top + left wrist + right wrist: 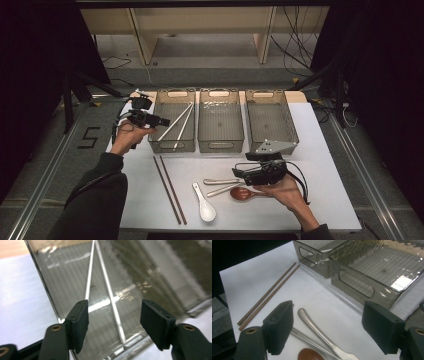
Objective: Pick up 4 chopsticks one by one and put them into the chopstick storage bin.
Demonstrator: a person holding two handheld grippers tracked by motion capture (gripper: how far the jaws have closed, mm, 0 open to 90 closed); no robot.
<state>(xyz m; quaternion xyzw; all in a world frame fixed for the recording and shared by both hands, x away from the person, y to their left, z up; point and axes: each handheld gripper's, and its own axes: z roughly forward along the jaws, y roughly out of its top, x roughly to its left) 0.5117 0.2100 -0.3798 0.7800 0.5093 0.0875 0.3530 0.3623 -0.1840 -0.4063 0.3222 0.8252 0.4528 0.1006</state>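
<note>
My left gripper (pixel 162 121) hovers at the left rim of the left smoked-plastic bin (pixel 172 146), its jaws open with nothing between them. Two silver chopsticks (pixel 177 125) lie crossed inside that bin; in the left gripper view the silver chopsticks (pixel 110 293) rest on the bin floor below my left gripper (pixel 113 307). My right gripper (pixel 237 175) is held low over the white mat, open and empty. In the right gripper view my right gripper (pixel 328 315) frames two metal utensil handles (pixel 317 332) and a brown spoon (pixel 309 355).
A middle bin (pixel 220 145) and a right bin (pixel 272 142) stand beside the left one. On the mat lie a pair of brown chopsticks (pixel 170 190), a white ceramic spoon (pixel 205 204), two metal utensils (pixel 220 182) and the brown spoon (pixel 242 194).
</note>
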